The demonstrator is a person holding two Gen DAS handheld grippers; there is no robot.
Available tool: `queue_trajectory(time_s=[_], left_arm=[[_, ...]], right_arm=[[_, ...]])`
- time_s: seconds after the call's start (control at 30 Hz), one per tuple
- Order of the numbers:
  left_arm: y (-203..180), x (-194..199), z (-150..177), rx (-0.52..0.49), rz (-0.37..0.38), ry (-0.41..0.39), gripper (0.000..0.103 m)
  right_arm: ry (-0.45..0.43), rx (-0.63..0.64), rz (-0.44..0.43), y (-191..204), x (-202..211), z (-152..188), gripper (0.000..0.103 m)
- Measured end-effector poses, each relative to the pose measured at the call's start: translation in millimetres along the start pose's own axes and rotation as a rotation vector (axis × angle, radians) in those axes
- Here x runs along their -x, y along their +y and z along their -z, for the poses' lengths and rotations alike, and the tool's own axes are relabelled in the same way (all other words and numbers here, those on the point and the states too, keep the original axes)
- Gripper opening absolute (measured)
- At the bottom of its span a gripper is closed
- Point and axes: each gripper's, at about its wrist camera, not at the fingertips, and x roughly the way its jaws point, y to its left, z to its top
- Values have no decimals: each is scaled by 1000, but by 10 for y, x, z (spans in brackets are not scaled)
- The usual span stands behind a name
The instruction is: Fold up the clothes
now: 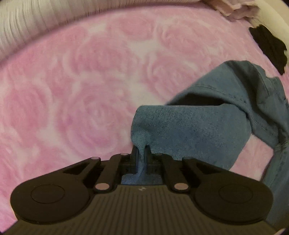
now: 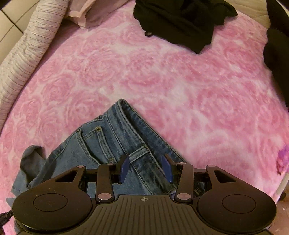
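A pair of blue jeans (image 2: 101, 144) lies on the pink rose-patterned blanket (image 2: 180, 90), waistband and pocket facing up. My right gripper (image 2: 146, 167) hovers open just above the waistband, its blue pads (image 2: 124, 168) on either side of a belt loop, not pressing on cloth. In the left wrist view my left gripper (image 1: 141, 153) is shut on a pinched fold of the jeans' fabric (image 1: 189, 130). The cloth bunches up past the fingertips and trails off to the right, lifted over the blanket (image 1: 72, 90).
A heap of black clothes (image 2: 180, 19) lies at the far side of the blanket, with more black cloth (image 2: 276, 54) at the right edge. A pale pink garment (image 2: 86, 16) and a ribbed white cover (image 2: 23, 59) border the far left. A black piece (image 1: 269, 47) shows top right.
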Motion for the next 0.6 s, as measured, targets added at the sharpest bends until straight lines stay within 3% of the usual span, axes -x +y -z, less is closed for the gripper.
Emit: queue_trajectory(time_s=[0.23,0.3,0.33,0.4,0.43,0.53,0.6], left_arm=[[37,1594,-503,-156,-395,-500,5],[121,1923,-458,-163,-514,-581,7],[200,1980,-391,-152,-547,-567,10],[418,1894,-176,-92,-593,-457,21],[520,1780,-20,-66,-631,-391,21],[833,1311,628,26,-789,-95,21],[988,1149,1085,178,-818,69,21]], right_arm=[[-16,-39,3,43,51,-61,44],[-25,-58,-16,64,87,-77,44],[-29,-65,-28,80,104,-83,44],[-30,-64,-44,111,123,-76,44],[-29,-61,-49,125,128,-68,44],[-17,-53,-54,114,114,10,44],[-1,-52,-43,57,110,88,44]])
